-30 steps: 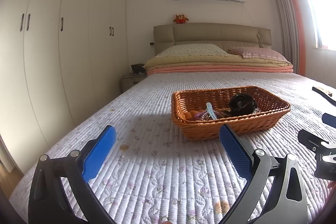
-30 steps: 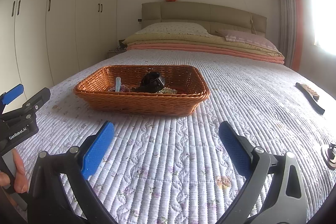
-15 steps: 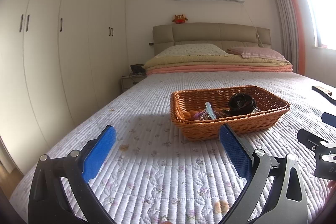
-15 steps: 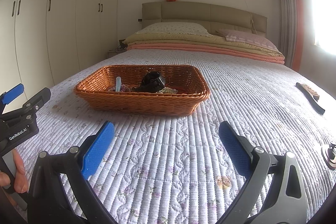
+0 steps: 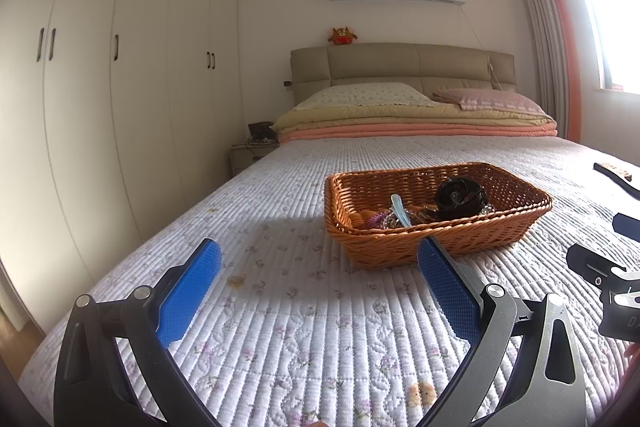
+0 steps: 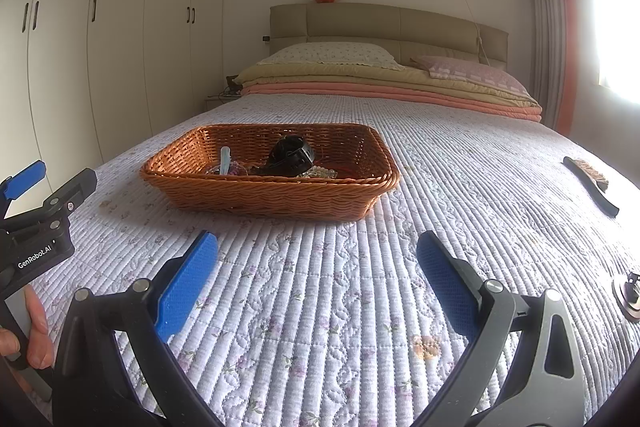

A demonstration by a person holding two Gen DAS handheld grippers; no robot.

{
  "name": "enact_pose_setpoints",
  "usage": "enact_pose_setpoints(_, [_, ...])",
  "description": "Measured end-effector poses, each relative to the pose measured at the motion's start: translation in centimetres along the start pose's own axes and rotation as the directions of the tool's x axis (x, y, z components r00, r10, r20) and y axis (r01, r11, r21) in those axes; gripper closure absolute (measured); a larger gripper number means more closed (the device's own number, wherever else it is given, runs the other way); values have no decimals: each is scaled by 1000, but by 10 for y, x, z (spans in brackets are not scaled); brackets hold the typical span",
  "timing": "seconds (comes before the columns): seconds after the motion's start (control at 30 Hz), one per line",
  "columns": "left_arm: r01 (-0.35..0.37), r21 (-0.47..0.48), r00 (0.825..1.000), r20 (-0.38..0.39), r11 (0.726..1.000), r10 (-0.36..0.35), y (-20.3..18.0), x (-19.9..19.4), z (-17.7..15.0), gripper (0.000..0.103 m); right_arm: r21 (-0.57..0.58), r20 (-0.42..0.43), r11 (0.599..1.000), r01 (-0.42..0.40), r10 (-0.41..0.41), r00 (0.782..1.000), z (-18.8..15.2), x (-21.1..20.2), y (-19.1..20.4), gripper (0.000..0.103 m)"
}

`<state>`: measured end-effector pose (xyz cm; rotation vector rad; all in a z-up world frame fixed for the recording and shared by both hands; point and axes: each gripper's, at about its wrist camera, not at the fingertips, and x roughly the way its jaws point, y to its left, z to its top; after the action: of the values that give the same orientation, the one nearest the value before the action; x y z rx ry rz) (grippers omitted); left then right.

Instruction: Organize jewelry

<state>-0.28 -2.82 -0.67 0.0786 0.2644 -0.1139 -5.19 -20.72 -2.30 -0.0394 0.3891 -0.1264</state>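
Note:
A brown wicker basket sits on the quilted bed. It holds a black coiled piece, a pale blue clip, beads and other small jewelry. My left gripper hovers open over the quilt, short of the basket, nothing between its blue pads. My right gripper is also open and empty, in front of the basket. Each gripper shows at the edge of the other's view.
A dark brush lies on the quilt to the right. A small round metal piece rests at the right edge. Folded blankets and pillows are at the headboard; white wardrobes line the left wall. A hand holds the left gripper.
Almost nothing differs; the left view has drifted very slightly, so the basket sits a touch further left. Both grippers stay open.

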Motion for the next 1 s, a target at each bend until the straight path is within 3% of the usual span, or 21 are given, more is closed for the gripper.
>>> enact_pose_setpoints(1.0, [22,8,1000,0,1000,-22,1,-1,0,7,-1,-2,1000,3,-3,1000,0,0,1,8])
